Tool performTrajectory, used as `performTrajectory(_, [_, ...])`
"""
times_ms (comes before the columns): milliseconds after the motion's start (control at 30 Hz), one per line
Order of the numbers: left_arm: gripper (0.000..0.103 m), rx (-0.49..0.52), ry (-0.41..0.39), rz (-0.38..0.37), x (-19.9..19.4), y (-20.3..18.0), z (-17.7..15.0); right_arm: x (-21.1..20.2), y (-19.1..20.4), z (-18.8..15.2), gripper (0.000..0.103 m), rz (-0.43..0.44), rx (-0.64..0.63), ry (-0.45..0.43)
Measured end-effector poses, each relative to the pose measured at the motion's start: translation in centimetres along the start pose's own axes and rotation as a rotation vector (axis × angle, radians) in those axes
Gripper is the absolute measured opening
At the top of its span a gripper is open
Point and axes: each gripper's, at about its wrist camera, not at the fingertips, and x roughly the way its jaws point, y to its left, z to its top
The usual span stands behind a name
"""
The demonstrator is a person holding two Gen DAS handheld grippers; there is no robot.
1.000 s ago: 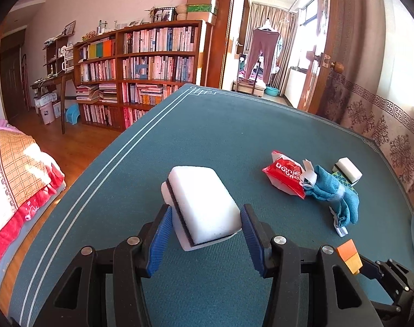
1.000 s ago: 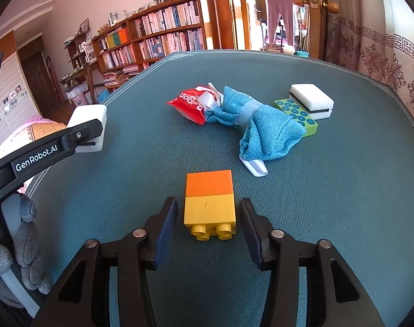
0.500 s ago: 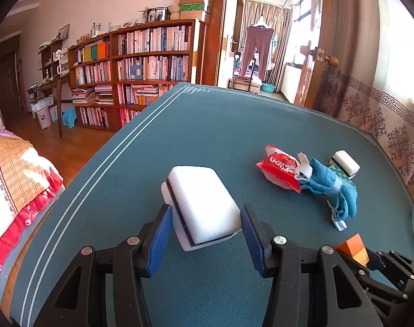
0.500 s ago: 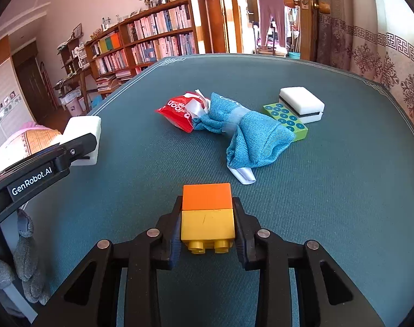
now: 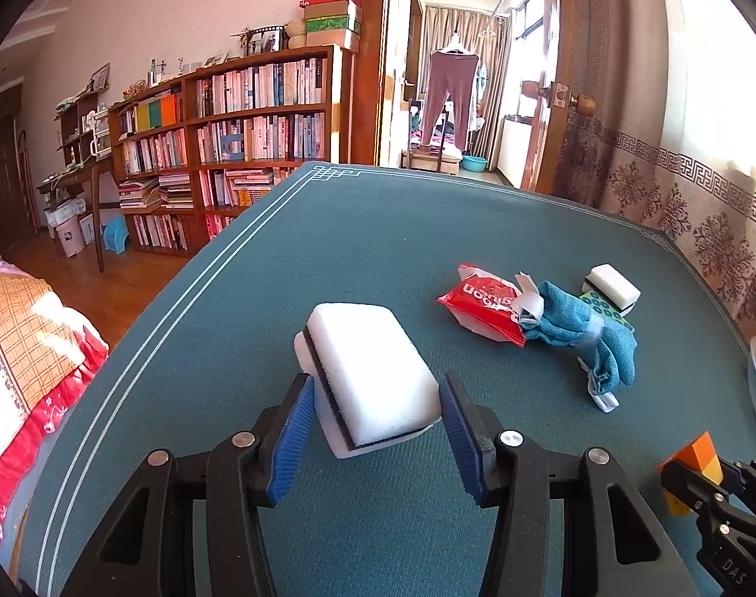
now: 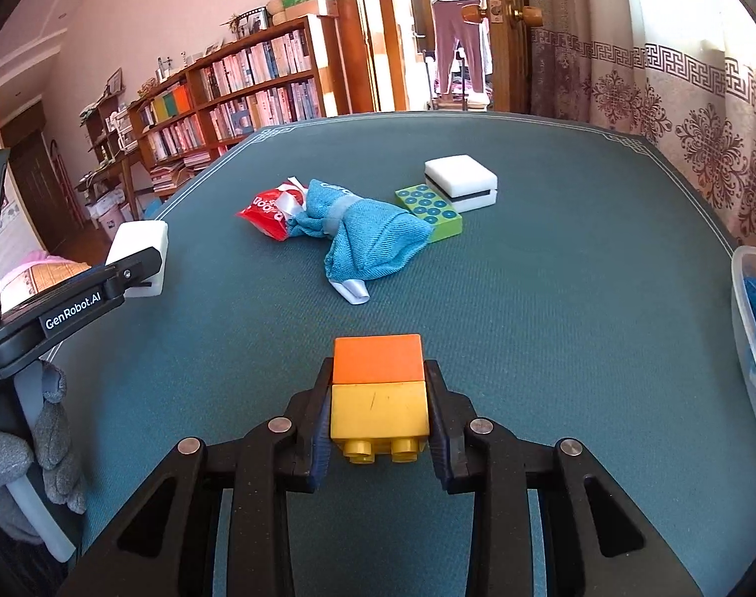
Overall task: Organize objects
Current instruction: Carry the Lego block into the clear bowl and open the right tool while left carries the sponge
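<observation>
My left gripper (image 5: 375,430) straddles a white sponge (image 5: 370,370) with a dark middle layer lying on the teal table; its blue pads stand a little off the sponge's sides, so it is open. My right gripper (image 6: 378,420) is shut on an orange-and-yellow toy block (image 6: 378,388), which also shows at the right edge of the left wrist view (image 5: 694,467). The left gripper and its sponge (image 6: 141,256) show at the left of the right wrist view.
Mid-table lie a red snack packet (image 6: 268,209), a blue cloth (image 6: 368,236), a green dotted block (image 6: 430,209) and a second white sponge (image 6: 460,181). A clear plastic bin (image 6: 748,328) stands at the right edge. A bookshelf and a bed lie beyond the table's left side.
My right gripper has closed on the orange-and-yellow block and lifted it slightly. The left gripper stays around the white sponge, its view raised a little.
</observation>
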Motion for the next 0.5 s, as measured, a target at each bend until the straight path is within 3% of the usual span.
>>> performTrajectory(233, [0.054,0.007,0.012,-0.019,-0.1,-0.5,0.1,-1.6,-1.9,-1.1,0.033,-0.024,0.027,-0.007])
performTrajectory(500, [0.054,0.061,0.022,-0.089,-1.1,-2.8,0.0,-3.4,-4.3,-2.1,0.033,-0.057,0.066,-0.017])
